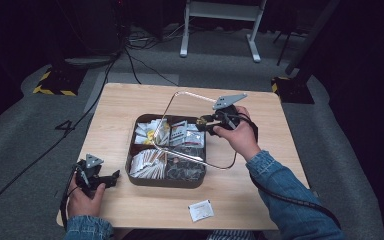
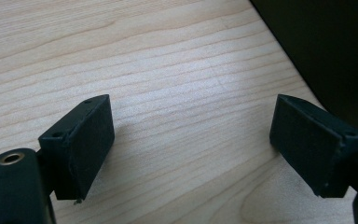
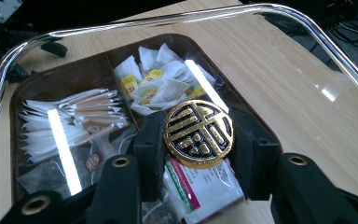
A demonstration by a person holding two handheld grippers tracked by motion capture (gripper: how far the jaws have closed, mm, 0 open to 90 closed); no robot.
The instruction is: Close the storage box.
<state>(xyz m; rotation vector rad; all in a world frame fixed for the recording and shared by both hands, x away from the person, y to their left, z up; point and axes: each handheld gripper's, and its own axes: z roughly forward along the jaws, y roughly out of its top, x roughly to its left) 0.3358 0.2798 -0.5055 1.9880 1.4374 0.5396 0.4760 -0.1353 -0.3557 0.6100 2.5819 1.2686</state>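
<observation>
A gold-and-black round knob, closest to the lens in the right gripper view, sits clamped between the right gripper's black pads, one pad on each side of it. The knob is the handle of a clear lid w/ a chrome rim; the lid is held lifted and tilted over the dark compartment tray, approx. above its right half. Seen thru the lid: white sachets in one section, tea bags w/ yellow tags in the next, and a red-and-green printed packet right under the knob.

From the high view, the right gripper reaches in from the right side of the wooden table, gripped by a hand in a denim sleeve, w/ the lid slanting up over the tray at table centre. A single white sachet lies on the tabletop near the front edge, apart from the tray.

The left gripper rests low at the table's front-left corner, just beside the tray's left wall. In the left gripper view its jaws stand wide, nothing between them but bare wood; the left gripper holds no item.
</observation>
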